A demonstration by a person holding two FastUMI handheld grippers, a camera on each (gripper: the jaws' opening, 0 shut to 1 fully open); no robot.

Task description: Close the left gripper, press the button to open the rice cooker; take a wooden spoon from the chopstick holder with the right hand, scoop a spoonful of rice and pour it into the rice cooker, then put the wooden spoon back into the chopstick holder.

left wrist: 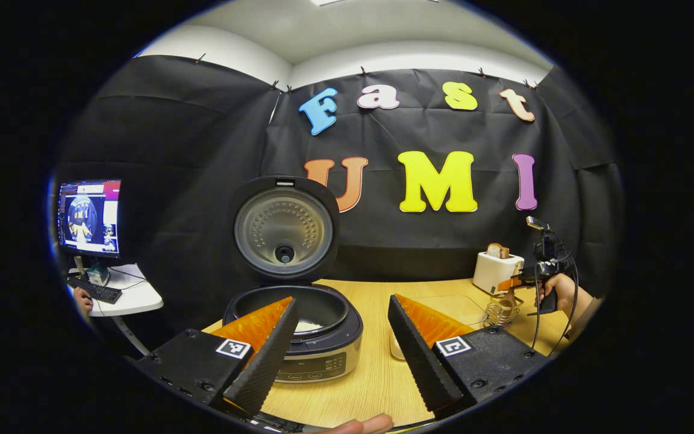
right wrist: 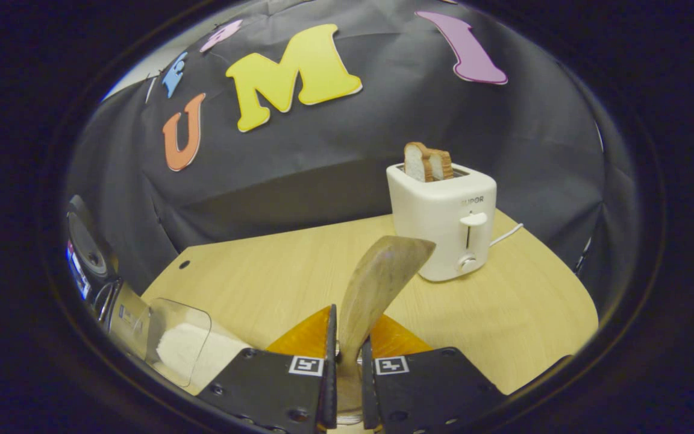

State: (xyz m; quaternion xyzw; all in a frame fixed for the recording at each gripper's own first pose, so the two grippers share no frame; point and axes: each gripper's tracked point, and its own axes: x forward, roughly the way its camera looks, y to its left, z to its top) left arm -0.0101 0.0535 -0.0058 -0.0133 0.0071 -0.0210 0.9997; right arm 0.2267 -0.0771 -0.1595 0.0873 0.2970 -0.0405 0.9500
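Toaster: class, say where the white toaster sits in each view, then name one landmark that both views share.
Left gripper view: the toaster stands right of centre, at the table's far side by the cloth wall.
Right gripper view: the toaster stands right of centre, beyond the wooden spoon.
Shared landmark: the open rice cooker, centre-left in the left gripper view, at the far left edge in the right gripper view.

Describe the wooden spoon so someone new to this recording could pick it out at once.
Start at the white toaster with bread slices at the back of the wooden table. In front of it, the right gripper is closed on the wooden spoon, handle between its fingers. It is the only utensil, its pale, flat rounded bowl pointing up toward the toaster.
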